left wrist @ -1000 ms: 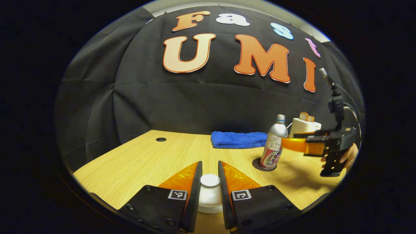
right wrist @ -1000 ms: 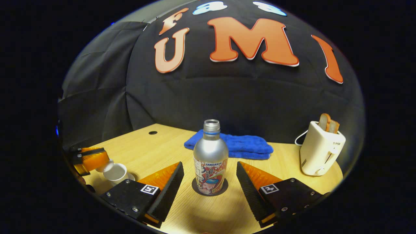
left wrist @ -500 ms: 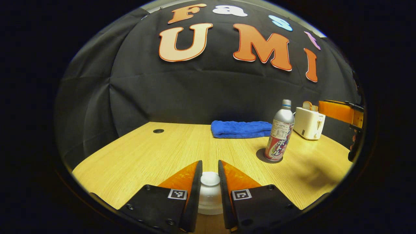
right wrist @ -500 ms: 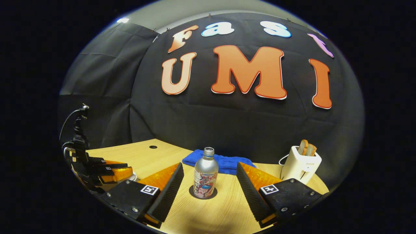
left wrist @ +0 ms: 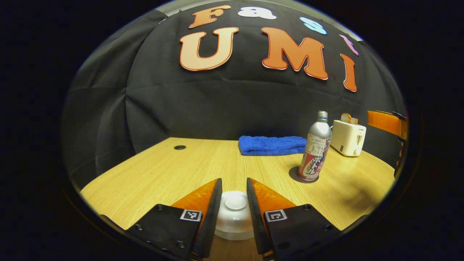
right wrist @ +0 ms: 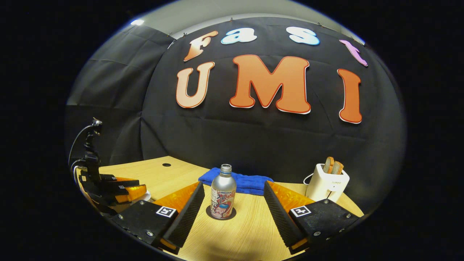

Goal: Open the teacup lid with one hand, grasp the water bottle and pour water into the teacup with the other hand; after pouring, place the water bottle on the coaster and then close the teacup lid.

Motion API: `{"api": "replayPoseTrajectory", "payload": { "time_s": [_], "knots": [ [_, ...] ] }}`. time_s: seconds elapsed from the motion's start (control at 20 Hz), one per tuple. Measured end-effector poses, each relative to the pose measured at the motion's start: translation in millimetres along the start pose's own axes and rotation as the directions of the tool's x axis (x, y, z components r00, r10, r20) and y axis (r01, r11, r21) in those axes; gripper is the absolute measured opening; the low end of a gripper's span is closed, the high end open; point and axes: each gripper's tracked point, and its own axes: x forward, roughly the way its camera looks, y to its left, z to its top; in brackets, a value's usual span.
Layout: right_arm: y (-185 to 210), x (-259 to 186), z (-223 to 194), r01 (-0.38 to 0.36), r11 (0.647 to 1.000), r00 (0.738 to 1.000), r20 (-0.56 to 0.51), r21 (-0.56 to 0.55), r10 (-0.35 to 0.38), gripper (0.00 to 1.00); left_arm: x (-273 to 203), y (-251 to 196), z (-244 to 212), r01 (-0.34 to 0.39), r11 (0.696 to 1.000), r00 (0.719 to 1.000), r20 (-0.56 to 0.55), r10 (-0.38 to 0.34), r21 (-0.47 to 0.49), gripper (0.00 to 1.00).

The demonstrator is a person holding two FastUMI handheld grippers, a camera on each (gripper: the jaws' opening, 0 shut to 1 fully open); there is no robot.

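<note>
The white teacup lid [left wrist: 235, 217] sits low between my left gripper's [left wrist: 233, 183] fingers, its knob facing up. The fingers flank the knob with thin gaps, so the gripper looks slightly open. In the right gripper view the left gripper [right wrist: 132, 190] hovers low over the white teacup [right wrist: 145, 197], which it mostly hides. The silver water bottle [left wrist: 315, 152] [right wrist: 223, 194] stands upright and uncapped on the dark coaster [left wrist: 294, 176] [right wrist: 208, 214]. My right gripper [right wrist: 233, 185] is open and well back from the bottle. One of its fingers [left wrist: 384, 122] shows at the far right of the left gripper view.
A folded blue towel [left wrist: 272, 145] [right wrist: 250, 182] lies at the back of the wooden table [left wrist: 163, 170]. A white toaster [left wrist: 348, 137] [right wrist: 326, 184] with bread slices stands at the back right. A cable hole [left wrist: 179, 147] is at the back left.
My right gripper has drawn back and up from the bottle, left standing on the coaster. My left gripper has lowered the lid, and its fingers have parted a little.
</note>
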Motion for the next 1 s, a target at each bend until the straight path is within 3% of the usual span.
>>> {"api": "replayPoseTrajectory", "payload": {
  "time_s": [0.1,0.15,0.2,0.3,0.35,0.45,0.55,0.75,0.9,1.0],
  "knots": [
    [-2.3,-3.0,9.3,0.015,1.0,0.999,0.028,-0.002,-0.015,0.99,-7.9,-4.8,21.2,-0.006,1.0,0.999,0.043,0.005,0.017,0.55],
    [-2.8,-5.1,15.1,0.019,1.0,0.999,0.041,0.001,-0.019,0.98,-10.2,-7.8,31.2,-0.006,1.0,0.998,0.061,0.005,0.019,0.65],
    [-3.5,-6.7,20.5,0.026,1.0,0.998,0.054,0.005,-0.027,0.99,-13.9,-10.3,42.5,-0.006,1.0,0.997,0.075,0.005,0.014,0.62],
    [-5.8,-10.9,32.3,0.041,0.999,0.996,0.08,0.011,-0.042,0.99,-27.5,-20.9,76.9,0.014,1.0,0.991,0.137,-0.013,-0.007,0.68],
    [-7.3,-14.5,39.2,0.046,0.999,0.994,0.094,0.012,-0.047,0.98,-34.8,-26.2,91.7,0.026,1.0,0.986,0.167,-0.024,-0.007,0.62],
    [-7.5,-20.1,49.8,0.05,0.999,0.991,0.121,0.018,-0.052,0.98,-48.6,-34.8,117.9,0.034,0.999,0.975,0.219,-0.036,0.014,0.69],
    [-2.3,-22.6,58.4,0.035,0.999,0.989,0.145,0.024,-0.038,0.98,-58.4,-42.4,138.2,0.036,0.999,0.966,0.255,-0.042,0.027,0.66],
    [-3.1,-31.1,70.1,0.049,0.999,0.982,0.181,0.017,-0.052,0.98,-74.5,-57.2,158.6,0.051,0.998,0.95,0.307,-0.062,0.045,0.91],
    [-3.0,-37.2,78.0,0.053,0.998,0.977,0.206,0.024,-0.056,0.98,-84.9,-63.9,165.6,0.075,0.996,0.937,0.338,-0.084,0.038,0.89],
    [-3.5,-39.3,78.1,0.047,0.998,0.977,0.206,0.029,-0.052,0.98,-89.1,-60.1,166.8,0.067,0.997,0.934,0.35,-0.076,0.036,0.95]
  ]
}}
